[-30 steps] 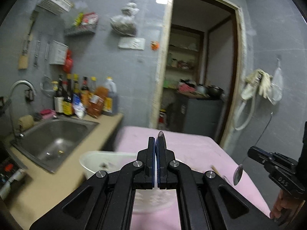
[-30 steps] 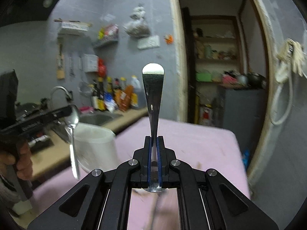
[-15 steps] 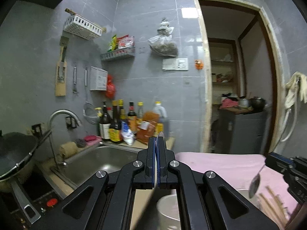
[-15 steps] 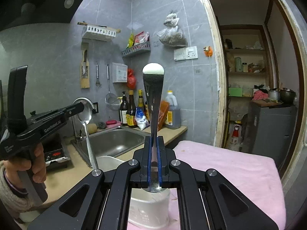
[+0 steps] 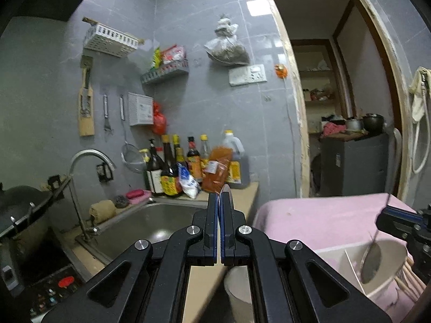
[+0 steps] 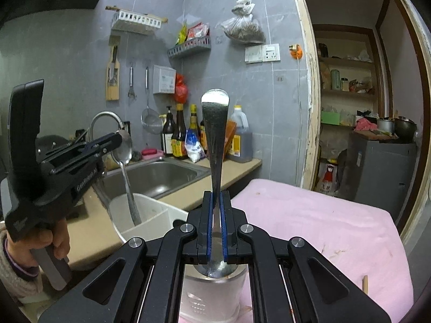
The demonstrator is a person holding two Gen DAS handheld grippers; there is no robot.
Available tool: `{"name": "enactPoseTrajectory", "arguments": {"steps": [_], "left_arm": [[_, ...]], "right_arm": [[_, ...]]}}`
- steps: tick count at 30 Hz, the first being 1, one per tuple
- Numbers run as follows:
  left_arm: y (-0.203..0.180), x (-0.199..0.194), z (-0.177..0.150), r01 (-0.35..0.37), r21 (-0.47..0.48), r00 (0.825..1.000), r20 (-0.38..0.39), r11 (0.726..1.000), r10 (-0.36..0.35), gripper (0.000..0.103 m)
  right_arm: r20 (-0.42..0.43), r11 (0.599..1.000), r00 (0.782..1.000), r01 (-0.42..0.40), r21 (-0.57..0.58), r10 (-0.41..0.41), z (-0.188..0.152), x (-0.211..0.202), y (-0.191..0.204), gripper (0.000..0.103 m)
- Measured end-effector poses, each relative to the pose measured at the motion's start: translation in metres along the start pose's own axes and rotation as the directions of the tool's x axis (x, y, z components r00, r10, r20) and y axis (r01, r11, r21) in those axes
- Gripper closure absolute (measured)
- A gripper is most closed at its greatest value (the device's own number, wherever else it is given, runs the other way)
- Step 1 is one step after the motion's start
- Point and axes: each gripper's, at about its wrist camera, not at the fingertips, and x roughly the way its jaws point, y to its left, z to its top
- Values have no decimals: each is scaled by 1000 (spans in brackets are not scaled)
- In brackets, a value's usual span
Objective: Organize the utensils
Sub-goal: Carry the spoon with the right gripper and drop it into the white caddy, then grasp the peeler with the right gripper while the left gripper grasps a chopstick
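My left gripper (image 5: 218, 202) is shut on a steel spoon (image 5: 224, 190), seen edge-on between the blue pads. In the right wrist view that left gripper (image 6: 118, 138) holds the spoon (image 6: 126, 172) by its bowl, handle hanging down into the white divided utensil holder (image 6: 145, 215). My right gripper (image 6: 216, 202) is shut on a second steel spoon (image 6: 215, 134), handle pointing up, bowl below the fingers over the holder. In the left wrist view the right gripper (image 5: 388, 216) holds that spoon (image 5: 371, 261) above the white holder (image 5: 388, 271).
A steel sink (image 6: 156, 175) and tap (image 6: 103, 119) sit on the beige counter (image 6: 194, 188), with several sauce bottles (image 6: 188, 137) behind. A pink-covered table (image 6: 309, 226) lies right. Wooden chopsticks (image 5: 409, 277) lie beside the holder. A wok (image 5: 18, 204) is at far left.
Both grippers have tilted up and shifted toward the white holder. The left spoon's handle now reaches down into the holder, and the right spoon's bowl hangs over it.
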Motion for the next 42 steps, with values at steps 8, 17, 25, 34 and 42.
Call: {"name": "enactPoseTrajectory", "arguments": {"steps": [8, 17, 25, 34, 42], "left_arm": [[-3, 0, -11, 98, -39, 993, -66, 994, -100, 103], [9, -7, -13, 274, -241, 941, -134, 931, -311, 96], [9, -34, 10, 312, -286, 938, -56, 906, -341, 59], [-27, -77, 26, 306, -201, 951, 20, 931, -309, 15], [-77, -102, 23, 357, -149, 934, 36, 922, -356, 8]], "right_arm": [[-43, 1000, 999, -8, 2, 8, -12, 8, 1, 100], [-50, 999, 998, -38, 33, 39, -15, -1, -2, 87], [76, 996, 997, -21, 86, 15, 2, -43, -14, 69], [208, 979, 963, 142, 147, -171, 6, -111, -45, 0], [237, 945, 916, 300, 127, -323, -7, -164, -74, 0]]}}
